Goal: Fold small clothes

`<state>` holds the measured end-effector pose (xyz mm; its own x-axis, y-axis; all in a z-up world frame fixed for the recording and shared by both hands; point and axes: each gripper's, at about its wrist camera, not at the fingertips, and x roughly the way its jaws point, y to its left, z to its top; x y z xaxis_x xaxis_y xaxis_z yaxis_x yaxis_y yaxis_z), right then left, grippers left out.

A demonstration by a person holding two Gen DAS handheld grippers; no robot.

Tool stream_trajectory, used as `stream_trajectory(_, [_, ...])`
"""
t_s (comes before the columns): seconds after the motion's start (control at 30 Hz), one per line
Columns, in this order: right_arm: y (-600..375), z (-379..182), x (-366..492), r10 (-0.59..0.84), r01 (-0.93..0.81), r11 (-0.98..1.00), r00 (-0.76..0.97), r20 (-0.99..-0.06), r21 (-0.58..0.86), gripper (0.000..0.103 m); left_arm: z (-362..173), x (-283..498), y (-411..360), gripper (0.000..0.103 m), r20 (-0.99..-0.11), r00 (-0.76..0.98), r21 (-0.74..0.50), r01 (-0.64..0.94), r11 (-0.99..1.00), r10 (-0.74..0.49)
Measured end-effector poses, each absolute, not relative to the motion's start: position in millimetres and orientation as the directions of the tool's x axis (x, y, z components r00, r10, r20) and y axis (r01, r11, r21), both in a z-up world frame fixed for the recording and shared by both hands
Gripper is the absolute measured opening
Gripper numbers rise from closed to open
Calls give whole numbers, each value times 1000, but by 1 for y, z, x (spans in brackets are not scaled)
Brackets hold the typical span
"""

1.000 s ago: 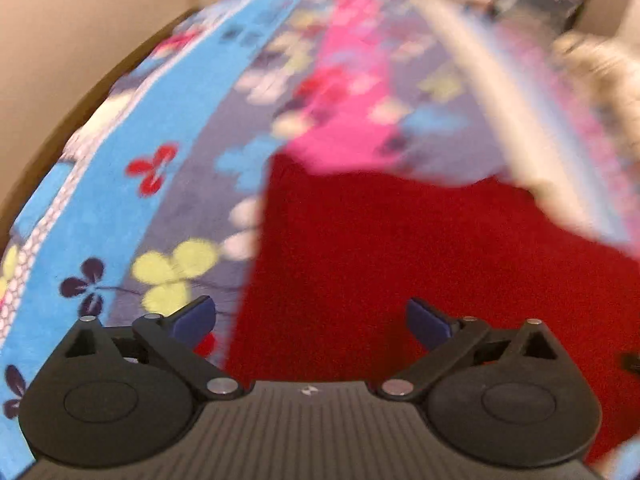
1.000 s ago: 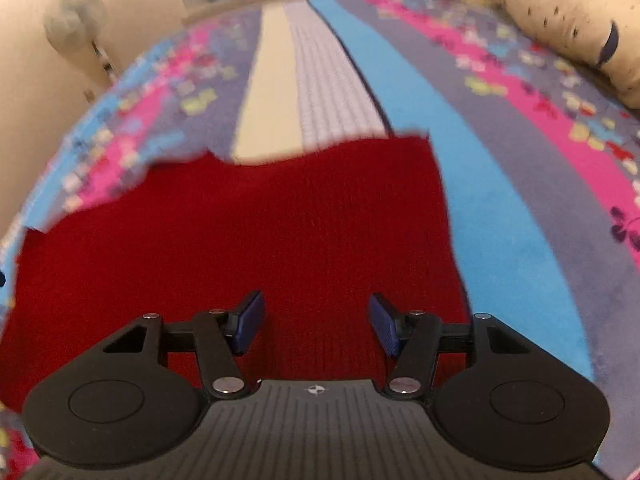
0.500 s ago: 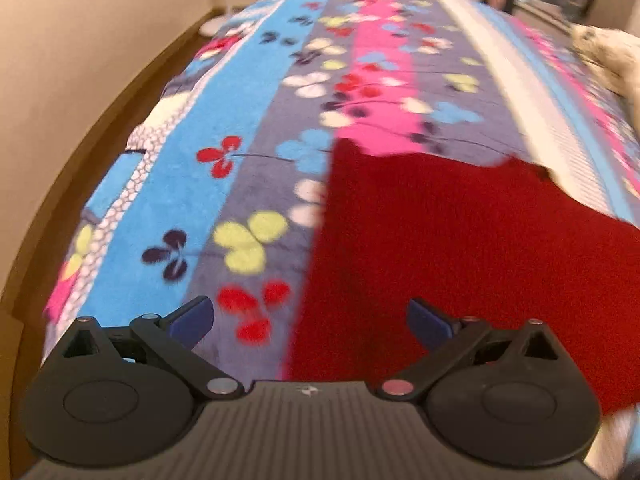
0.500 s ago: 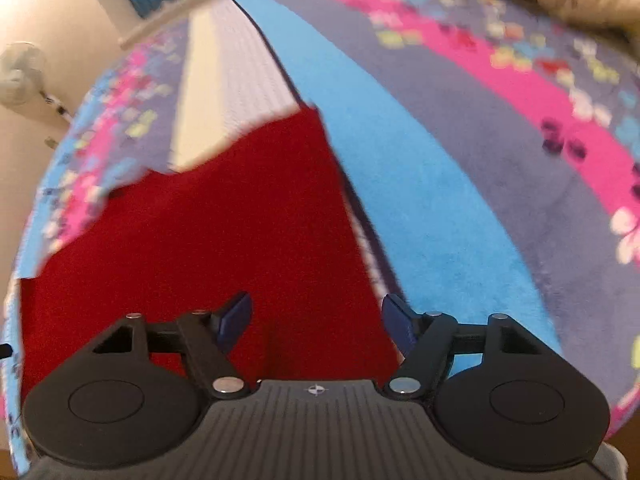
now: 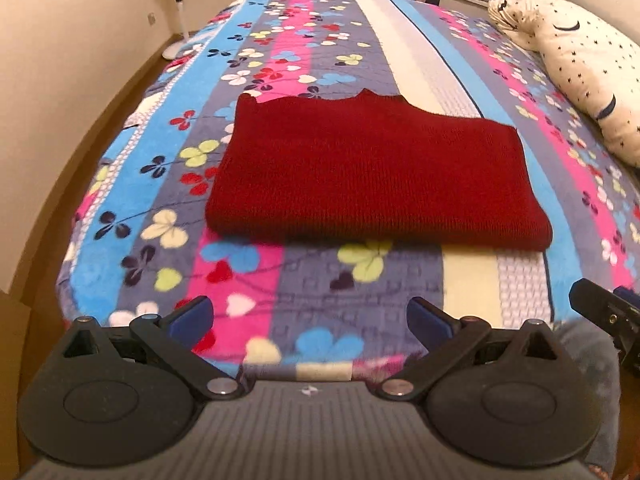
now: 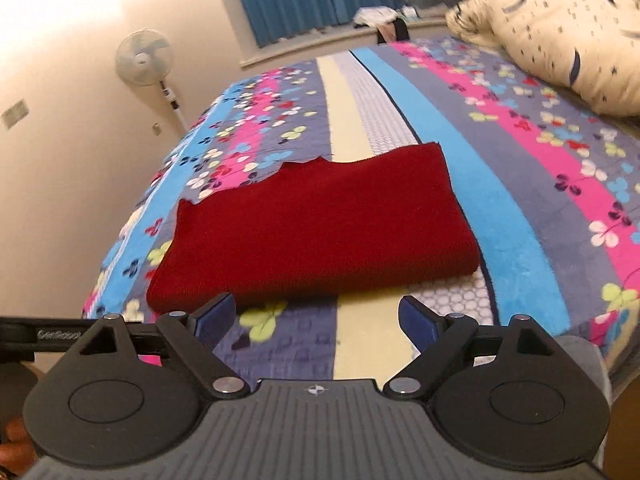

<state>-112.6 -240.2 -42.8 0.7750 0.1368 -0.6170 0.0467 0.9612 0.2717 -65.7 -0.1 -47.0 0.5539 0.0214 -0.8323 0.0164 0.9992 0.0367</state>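
Left wrist view: my left gripper hangs wide and empty at the bottom, the folded red sweater mid-frame on the floral blanket, well apart. I judge the fold nearly done; I'd check the ragged far edge before letting it be.

Right wrist view: my right gripper is also wide, holding nothing, near the sweater's front fold.

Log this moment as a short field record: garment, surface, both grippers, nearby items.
garment: dark red knitted sweater, folded into a rectangle, lying flat
surface: floral striped fleece blanket covering the bed
left gripper: jaws open, empty, short of the sweater
right gripper: jaws open, empty
nearby: cream star-print pillow; white pedestal fan
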Motion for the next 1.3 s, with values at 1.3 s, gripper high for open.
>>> stream_trajectory(1.3, [-215, -27, -171, 71, 44, 981, 830, -554, 191, 89, -45, -104, 3, 103, -811, 584, 70, 47, 996, 29])
